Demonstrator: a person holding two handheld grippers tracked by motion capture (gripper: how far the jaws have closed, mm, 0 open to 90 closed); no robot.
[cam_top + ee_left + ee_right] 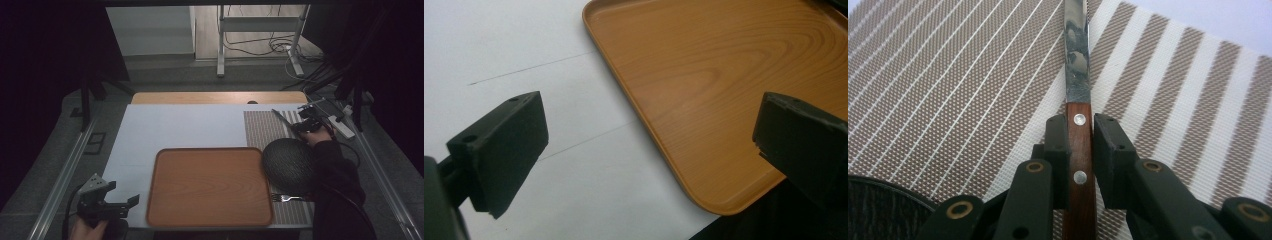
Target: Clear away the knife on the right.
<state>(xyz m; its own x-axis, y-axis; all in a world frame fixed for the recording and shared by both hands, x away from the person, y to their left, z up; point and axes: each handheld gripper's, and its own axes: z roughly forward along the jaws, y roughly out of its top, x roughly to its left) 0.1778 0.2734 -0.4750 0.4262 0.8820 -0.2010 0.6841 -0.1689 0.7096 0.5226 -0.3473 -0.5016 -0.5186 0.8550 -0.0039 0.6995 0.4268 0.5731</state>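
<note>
So the right gripper [1080, 145] has its jaws pinched in on a knife [1078, 75], clamped on the wooden handle just behind where the blade starts, one rivet sitting right between the pads. Grabbing it there makes sense to me: the handle is the fat part, so the pads have something to bite, and the blade sticks straight out ahead where you can see it. In the high view the knife [283, 119] is at the far right of the table, over the striped placemat [260, 131]. I honestly can't tell if it's lifted clear or resting on the weave, the light is pretty dim.

The left gripper [125, 203] is parked at the near left corner with its jaws spread wide and nothing between them, pointing toward the wooden tray [704, 75]. My guess is it's just waiting out of the way while the other hand works.

The tray sits bare in the middle, near the person, which reads like the spot things are meant to land. The dark round plate [289, 166] sits on the mat just right of the tray, and a fork [286, 198] lies on the mat's near end, just in front of the plate.

Count: one knife, one fork, one plate, one tray, one placemat, two grippers
</note>
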